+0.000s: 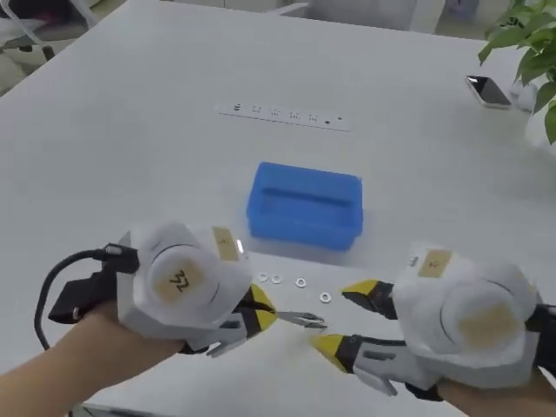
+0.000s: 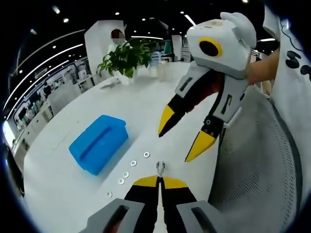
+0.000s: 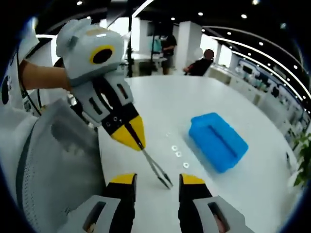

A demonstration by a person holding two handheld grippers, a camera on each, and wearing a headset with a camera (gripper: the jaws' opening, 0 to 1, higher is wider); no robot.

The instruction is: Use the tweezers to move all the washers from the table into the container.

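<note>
Washers (image 1: 301, 282) sit just past the tweezers (image 1: 304, 321), short of the container (image 1: 304, 204). Left gripper (image 1: 268, 314) clamps the tweezers; right gripper (image 1: 345, 318) gapes wide, holding nothing.

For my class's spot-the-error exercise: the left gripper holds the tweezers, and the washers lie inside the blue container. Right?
Not quite: the washers lie on the table beside the blue container, as the head view shows. The left gripper does hold the tweezers.
</note>
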